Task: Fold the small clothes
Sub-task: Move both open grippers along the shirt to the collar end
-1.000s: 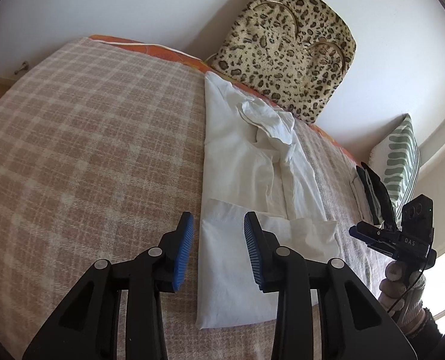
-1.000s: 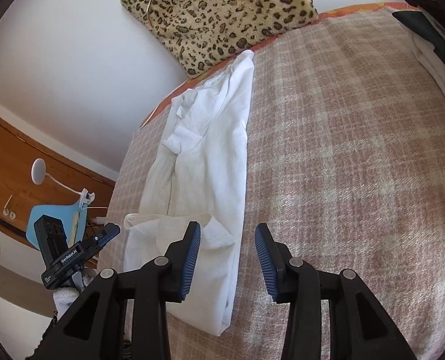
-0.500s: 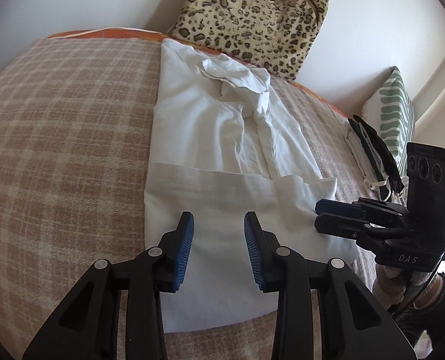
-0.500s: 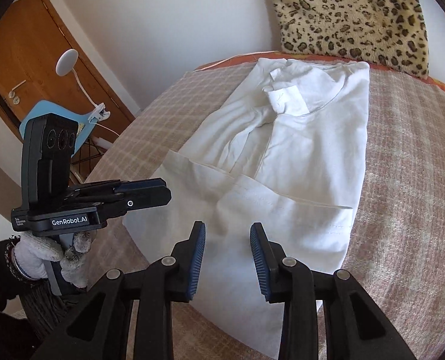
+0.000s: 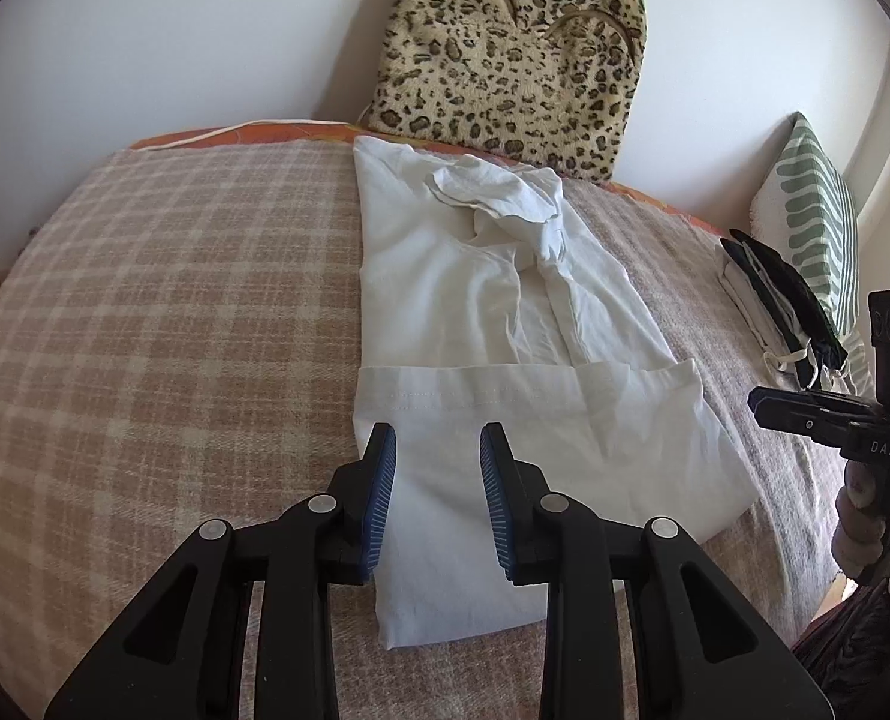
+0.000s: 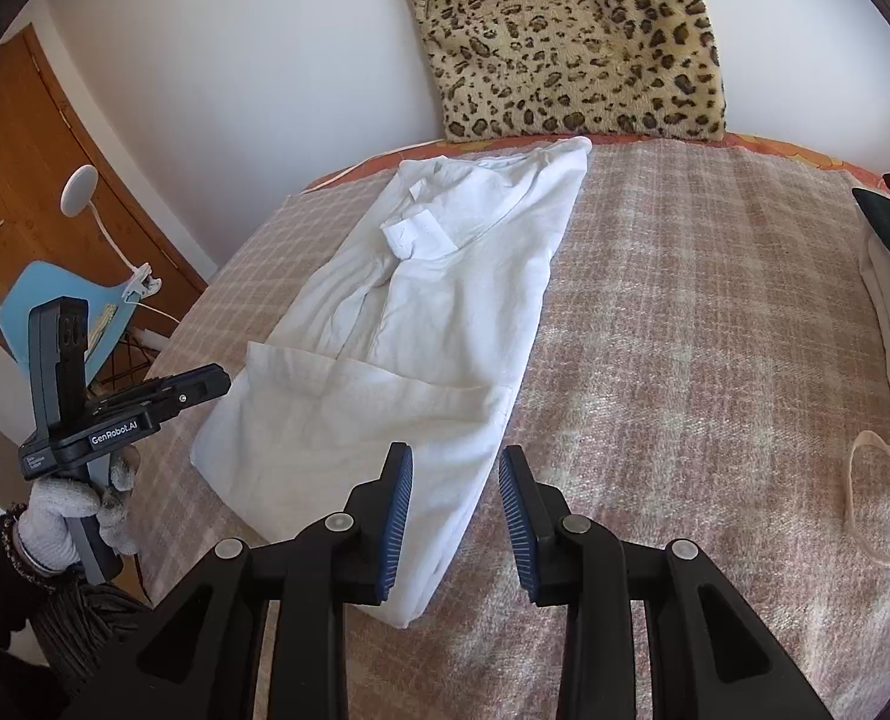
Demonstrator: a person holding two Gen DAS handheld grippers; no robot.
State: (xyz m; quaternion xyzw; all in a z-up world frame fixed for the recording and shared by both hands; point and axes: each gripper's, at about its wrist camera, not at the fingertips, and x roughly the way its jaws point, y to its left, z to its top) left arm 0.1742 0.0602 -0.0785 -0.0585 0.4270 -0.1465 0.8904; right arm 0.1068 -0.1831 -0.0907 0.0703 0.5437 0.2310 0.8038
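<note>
Left gripper (image 5: 438, 450), its blue-padded fingers (image 5: 380, 498) standing apart with nothing between them, is hovering over the near left part of the shirt (image 5: 481, 372); in the right wrist view the same gripper (image 6: 208, 381) is showing from the side at the shirt's left edge, gripped by a gloved hand (image 6: 67, 516). Right gripper (image 6: 456, 468), fingers (image 6: 397, 516) likewise apart and holding nothing, is hanging above the shirt's near right edge, one finger over the cloth and the other over the blanket (image 6: 685, 360); in the left wrist view it (image 5: 805, 414) is sitting off to the right of the shirt. The white shirt (image 6: 421, 336) is lying lengthwise on the checked blanket (image 5: 163, 324) of the bed, its near end doubled up over the body so that a stitched hem is running across the middle, and its sleeves are lying turned inward over the chest. A leopard-print cushion (image 5: 505, 48) is leaning against the wall just beyond the shirt's far end. Folded dark and white garments (image 5: 775, 306) are lying at the right side of the bed, well apart from the shirt, beside a green-patterned pillow (image 5: 817, 204). A wooden door (image 6: 19, 192), a clip lamp (image 6: 82, 195) and a blue chair (image 6: 28, 306) are standing left of the bed.
</note>
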